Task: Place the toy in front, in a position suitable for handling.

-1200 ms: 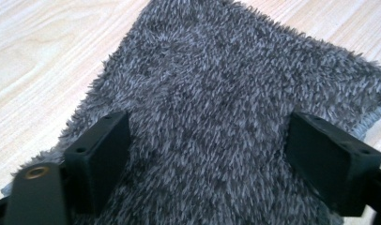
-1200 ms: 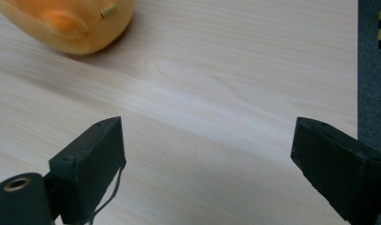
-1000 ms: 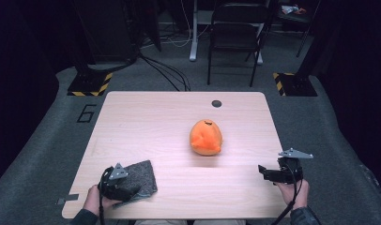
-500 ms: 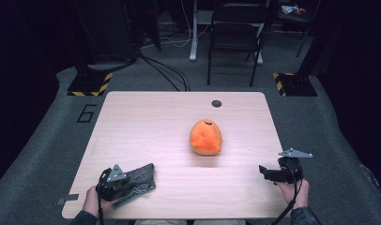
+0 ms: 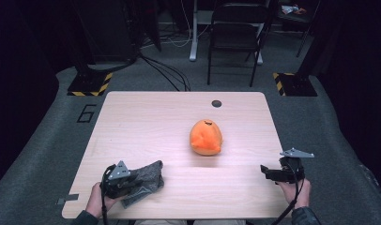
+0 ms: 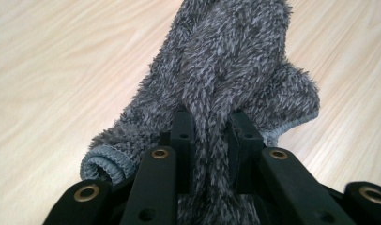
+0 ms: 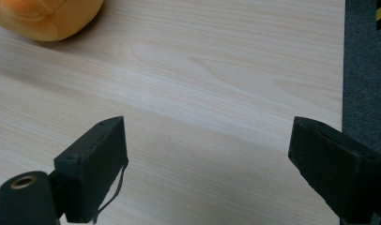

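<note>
Pinching a fold of the grey fuzzy cloth (image 6: 226, 79), the left hand-held gripper (image 5: 125, 182) has just closed its jaws on it at the near left edge of the desk (image 5: 146, 122). Near the right edge, the right hand-held gripper (image 7: 207, 173) hangs with jaws wide apart, an orange plush toy (image 5: 206, 137) mid-desk.

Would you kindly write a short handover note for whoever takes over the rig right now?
Left gripper: its jaws have just been closing and now pinch a fold of the grey fuzzy cloth, at the near left corner of the table.
Right gripper: open, nothing between its fingers, over the near right edge of the table.
Orange plush toy: sits near the table's middle, untouched.
Done: cloth grasped.
Left: probably lifting and moving the cloth, perhaps toward the toy; the right gripper has not yet engaged anything.
</note>
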`<action>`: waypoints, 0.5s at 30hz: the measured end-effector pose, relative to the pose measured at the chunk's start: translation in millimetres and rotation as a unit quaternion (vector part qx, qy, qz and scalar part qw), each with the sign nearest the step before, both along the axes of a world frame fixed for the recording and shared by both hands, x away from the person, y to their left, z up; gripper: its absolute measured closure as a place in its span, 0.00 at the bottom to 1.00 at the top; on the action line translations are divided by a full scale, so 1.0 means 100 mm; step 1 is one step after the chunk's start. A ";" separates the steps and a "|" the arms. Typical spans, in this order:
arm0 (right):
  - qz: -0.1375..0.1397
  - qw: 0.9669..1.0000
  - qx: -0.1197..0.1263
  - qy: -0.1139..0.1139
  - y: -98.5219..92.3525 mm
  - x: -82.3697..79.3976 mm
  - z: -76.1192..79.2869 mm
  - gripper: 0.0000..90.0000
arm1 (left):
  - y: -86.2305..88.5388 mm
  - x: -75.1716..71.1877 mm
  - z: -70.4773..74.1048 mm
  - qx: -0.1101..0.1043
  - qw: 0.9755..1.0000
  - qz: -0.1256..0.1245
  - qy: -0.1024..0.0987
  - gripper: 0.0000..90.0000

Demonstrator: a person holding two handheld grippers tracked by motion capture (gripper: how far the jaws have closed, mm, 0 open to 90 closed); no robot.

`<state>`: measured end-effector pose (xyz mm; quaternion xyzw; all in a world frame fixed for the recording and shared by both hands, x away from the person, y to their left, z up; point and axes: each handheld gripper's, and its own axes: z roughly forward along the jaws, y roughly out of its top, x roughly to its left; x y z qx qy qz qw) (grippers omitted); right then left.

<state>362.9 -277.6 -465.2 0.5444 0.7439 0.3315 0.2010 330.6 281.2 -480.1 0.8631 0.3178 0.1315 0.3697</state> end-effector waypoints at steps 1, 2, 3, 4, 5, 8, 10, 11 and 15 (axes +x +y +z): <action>0.000 1.000 0.000 -0.001 0.00 0.00 0.00 0.12 | 0.00 0.00 0.00 0.000 1.000 0.000 0.000 0.84; 0.001 1.000 -0.001 -0.001 0.00 0.00 0.00 0.12 | -0.07 0.01 0.03 -0.002 1.000 -0.009 -0.001 0.84; 0.001 1.000 -0.001 -0.001 0.00 0.00 0.00 0.12 | -0.07 0.01 0.03 -0.002 1.000 -0.009 -0.001 0.84; 0.001 1.000 -0.002 -0.001 0.00 0.00 0.00 0.12 | -0.11 0.02 0.05 -0.003 1.000 -0.017 -0.004 0.84; 0.001 1.000 -0.003 -0.002 0.00 0.00 0.01 0.12 | -0.15 0.03 0.07 -0.005 1.000 -0.021 -0.003 0.84; 0.000 1.000 -0.002 -0.002 -0.01 0.00 0.01 0.12 | -0.27 0.03 0.08 -0.005 0.999 -0.038 -0.002 0.84; -0.001 1.000 -0.002 -0.002 -0.01 0.00 0.00 0.12 | -0.35 0.04 0.10 -0.002 0.999 -0.050 -0.005 0.84; 0.001 1.000 -0.002 -0.001 -0.01 0.00 0.00 0.12 | -0.42 0.05 0.11 -0.007 0.998 -0.056 -0.004 0.84; 0.003 1.000 -0.003 -0.001 0.00 0.01 0.00 0.12 | -0.52 0.07 0.14 -0.006 0.997 -0.070 -0.007 0.83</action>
